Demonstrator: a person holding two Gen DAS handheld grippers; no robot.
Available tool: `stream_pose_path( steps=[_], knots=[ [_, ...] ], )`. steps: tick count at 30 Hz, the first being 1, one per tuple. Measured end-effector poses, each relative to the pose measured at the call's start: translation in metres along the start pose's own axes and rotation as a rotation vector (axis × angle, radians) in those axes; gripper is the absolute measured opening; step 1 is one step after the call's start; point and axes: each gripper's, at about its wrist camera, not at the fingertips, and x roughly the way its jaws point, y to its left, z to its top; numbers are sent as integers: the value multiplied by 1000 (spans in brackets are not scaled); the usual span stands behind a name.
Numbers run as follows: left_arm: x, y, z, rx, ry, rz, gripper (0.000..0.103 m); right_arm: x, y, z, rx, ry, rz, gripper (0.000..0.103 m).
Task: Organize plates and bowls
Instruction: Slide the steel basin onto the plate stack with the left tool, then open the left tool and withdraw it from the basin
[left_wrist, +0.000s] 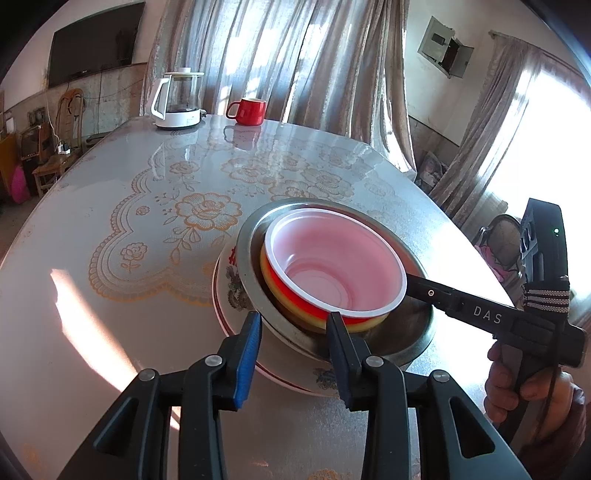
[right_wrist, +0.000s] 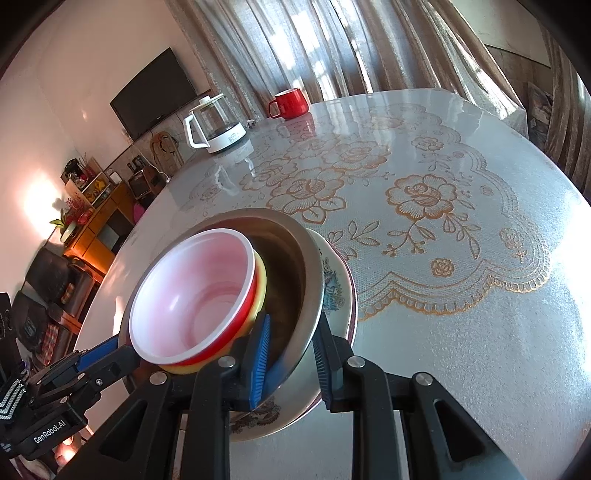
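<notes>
A stack stands on the table: a floral ceramic plate (left_wrist: 236, 295) at the bottom, a steel bowl (left_wrist: 406, 332) on it, a yellow bowl (left_wrist: 280, 299) inside that, and a red bowl with a white inside (left_wrist: 332, 266) on top. My left gripper (left_wrist: 293, 332) is open, its fingers straddling the near rim of the steel bowl. My right gripper (right_wrist: 291, 347) is open, its fingers astride the steel bowl's rim (right_wrist: 310, 280). The stack also shows in the right wrist view, with the red bowl (right_wrist: 192, 295) and the plate (right_wrist: 332, 288).
A white-based glass kettle (left_wrist: 179, 99) and a red mug (left_wrist: 249, 110) stand at the table's far edge. The table (left_wrist: 110, 258) has a lace-patterned cover. Curtains hang behind it. A TV and cabinets are at the left.
</notes>
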Motion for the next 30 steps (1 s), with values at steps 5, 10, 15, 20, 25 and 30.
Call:
stream_pose_path(
  steps=[5, 10, 15, 20, 25, 30],
  knots=[
    [-1, 1, -1, -6, -2, -3, 36, -1, 6, -3, -21, -15, -18, 21],
    [-2, 1, -3, -6, -7, -2, 36, -1, 6, -2, -16, -14, -22, 21],
    [-4, 1, -4, -13, -9, -4, 37, -1, 6, -3, -3, -8, -20, 21],
    [-9, 3, -6, -33, -14, -5, 40, 0, 9, -6, -12, 1, -15, 25],
    [-21, 11, -8, -60, -38, 5, 47, 0, 11, -6, -15, 0, -22, 26],
    [-32, 19, -6, -99, -67, 37, 50, -4, 12, -8, -24, -1, -32, 29]
  ],
)
